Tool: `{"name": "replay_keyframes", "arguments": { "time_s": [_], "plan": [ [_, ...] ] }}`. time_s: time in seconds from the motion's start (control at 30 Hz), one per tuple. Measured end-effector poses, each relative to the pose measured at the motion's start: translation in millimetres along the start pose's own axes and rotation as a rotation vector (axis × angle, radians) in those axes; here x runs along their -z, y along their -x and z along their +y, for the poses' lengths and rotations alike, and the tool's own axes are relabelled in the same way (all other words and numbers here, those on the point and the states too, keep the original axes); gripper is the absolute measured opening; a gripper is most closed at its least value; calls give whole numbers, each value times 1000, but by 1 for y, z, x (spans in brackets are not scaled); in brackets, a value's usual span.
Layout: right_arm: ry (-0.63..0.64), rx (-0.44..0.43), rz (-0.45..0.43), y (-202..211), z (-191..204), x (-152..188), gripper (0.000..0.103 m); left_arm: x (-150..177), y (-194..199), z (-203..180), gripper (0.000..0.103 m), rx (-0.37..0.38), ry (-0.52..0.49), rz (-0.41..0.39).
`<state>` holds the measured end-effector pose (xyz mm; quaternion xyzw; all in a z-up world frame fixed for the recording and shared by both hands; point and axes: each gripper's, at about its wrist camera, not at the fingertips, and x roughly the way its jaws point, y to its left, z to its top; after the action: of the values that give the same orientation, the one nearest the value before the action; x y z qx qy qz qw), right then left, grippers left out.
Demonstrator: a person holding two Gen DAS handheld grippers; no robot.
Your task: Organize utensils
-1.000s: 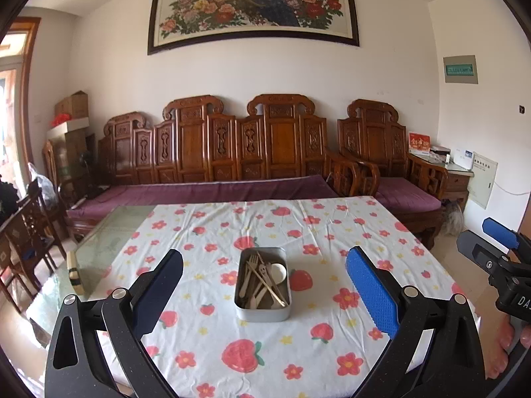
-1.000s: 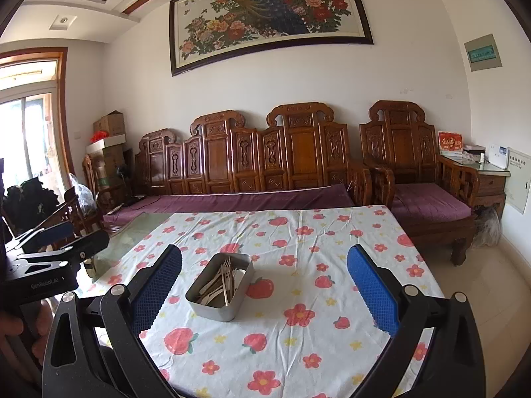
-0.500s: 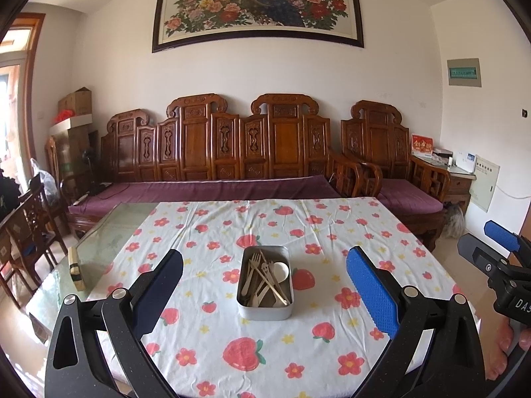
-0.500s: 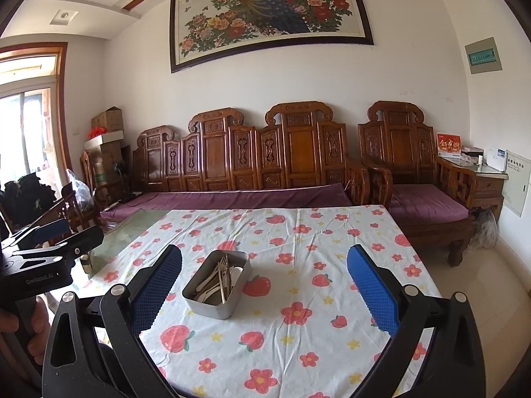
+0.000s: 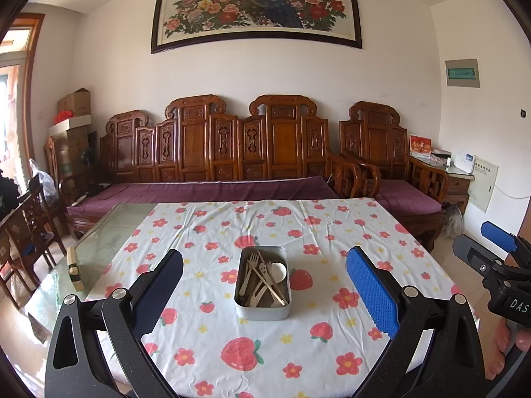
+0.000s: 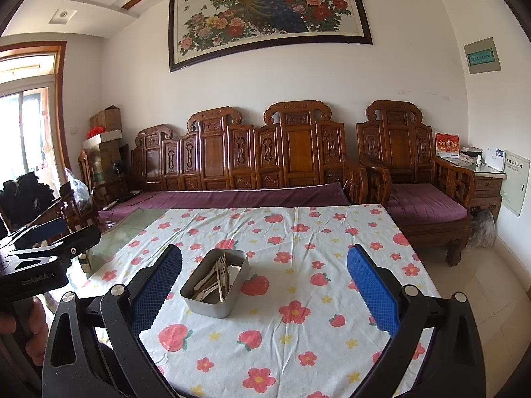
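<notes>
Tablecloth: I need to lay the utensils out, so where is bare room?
The tablecloth is bare all round the tin: far side toward the sofa, both flanks, and the near strip. Bare glass lies left, by a small box. Only the tin is crowded.

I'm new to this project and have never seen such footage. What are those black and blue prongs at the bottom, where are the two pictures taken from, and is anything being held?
The prongs are hand-held grippers, one in each of a person's hands, each with a camera looking along its two blue-padded fingers. One picture is from the left gripper, the other from the right gripper; each also glimpses the other at its edge. Both are open and hold nothing. Ahead is a table under a strawberry-print tablecloth, with a metal tin holding pale forks and spoons. A small box lies on the bare glass at left.
</notes>
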<state>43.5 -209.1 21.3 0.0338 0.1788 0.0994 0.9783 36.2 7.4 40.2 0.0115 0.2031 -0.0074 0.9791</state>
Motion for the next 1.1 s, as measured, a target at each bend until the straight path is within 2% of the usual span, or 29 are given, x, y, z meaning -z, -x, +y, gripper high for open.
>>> {"name": "replay_keyframes", "arguments": {
  "time_s": [1.1],
  "plan": [
    [2, 0, 0, -1, 1, 3, 100, 1, 1, -1, 95, -1, 0, 0]
  ]
}}
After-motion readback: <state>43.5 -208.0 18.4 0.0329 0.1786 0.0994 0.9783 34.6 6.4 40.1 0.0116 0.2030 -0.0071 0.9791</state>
